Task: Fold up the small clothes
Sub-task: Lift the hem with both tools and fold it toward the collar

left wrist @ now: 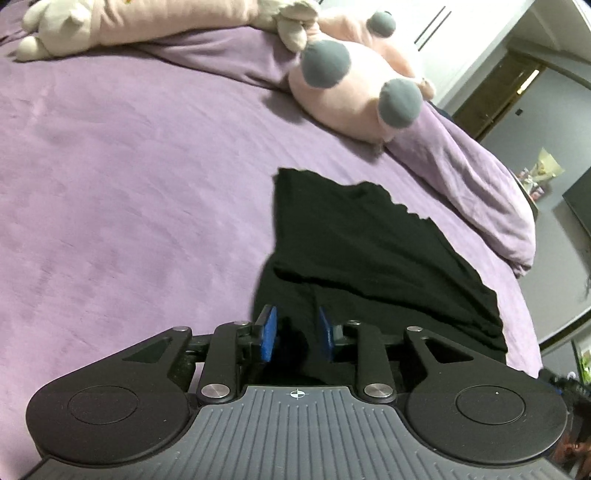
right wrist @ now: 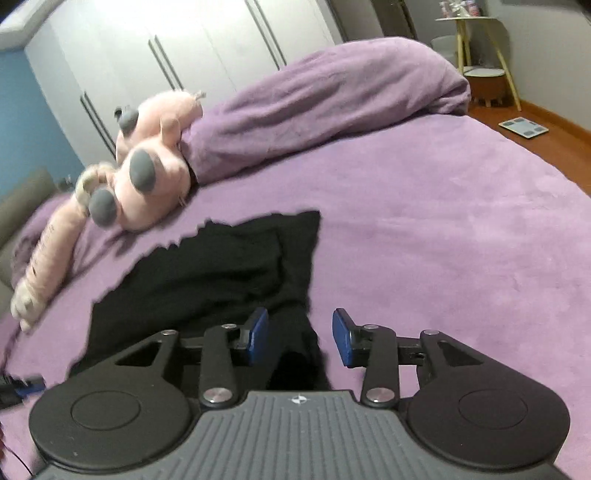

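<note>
A black garment (left wrist: 369, 251) lies partly folded on the purple bed (left wrist: 129, 184), its upper layer doubled over the lower one. In the left wrist view my left gripper (left wrist: 297, 321) is over the garment's near edge. Its blue pads (left wrist: 267, 338) stand apart, with black cloth lying loose between them. In the right wrist view the same garment (right wrist: 221, 266) reaches from the middle to the left. My right gripper (right wrist: 299, 325) is open over its near corner. A fold of cloth rises between the pads, and purple sheet shows beside the right pad (right wrist: 341, 341).
A pink plush toy with grey feet (left wrist: 351, 96) (right wrist: 155, 177) lies just beyond the garment. A long pale plush (left wrist: 110, 26) lies at the head of the bed. A rolled purple duvet (right wrist: 332, 99) runs along the far side. A scale (right wrist: 522, 127) sits on the floor.
</note>
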`<action>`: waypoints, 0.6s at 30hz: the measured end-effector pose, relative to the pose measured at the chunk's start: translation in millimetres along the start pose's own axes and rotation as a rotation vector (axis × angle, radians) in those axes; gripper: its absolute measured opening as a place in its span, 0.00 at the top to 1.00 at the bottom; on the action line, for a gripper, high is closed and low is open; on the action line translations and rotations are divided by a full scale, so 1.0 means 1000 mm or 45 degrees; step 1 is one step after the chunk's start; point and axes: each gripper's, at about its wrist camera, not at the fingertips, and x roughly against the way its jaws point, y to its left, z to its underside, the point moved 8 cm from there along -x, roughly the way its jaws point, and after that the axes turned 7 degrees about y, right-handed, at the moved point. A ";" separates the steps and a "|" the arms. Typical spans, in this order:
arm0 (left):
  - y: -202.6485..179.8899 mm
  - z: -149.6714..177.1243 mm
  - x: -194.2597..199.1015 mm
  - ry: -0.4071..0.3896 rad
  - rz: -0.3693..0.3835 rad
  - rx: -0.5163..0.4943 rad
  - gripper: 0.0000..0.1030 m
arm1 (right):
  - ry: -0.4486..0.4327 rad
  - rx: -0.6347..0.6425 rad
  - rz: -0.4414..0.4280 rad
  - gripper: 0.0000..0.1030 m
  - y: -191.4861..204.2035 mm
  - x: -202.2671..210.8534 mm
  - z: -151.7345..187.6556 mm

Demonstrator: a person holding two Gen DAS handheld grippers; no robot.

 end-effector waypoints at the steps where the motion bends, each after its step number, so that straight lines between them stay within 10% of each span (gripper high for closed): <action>1: 0.003 0.001 0.002 0.013 -0.002 -0.008 0.73 | 0.030 0.016 -0.015 0.63 -0.001 0.000 0.005; 13: -0.038 0.028 -0.042 0.298 0.197 -0.129 0.70 | 0.275 -0.105 -0.206 0.74 0.022 -0.038 0.024; 18: -0.046 -0.009 -0.054 0.123 0.353 0.067 0.67 | 0.069 -0.150 -0.255 0.73 0.031 -0.045 -0.008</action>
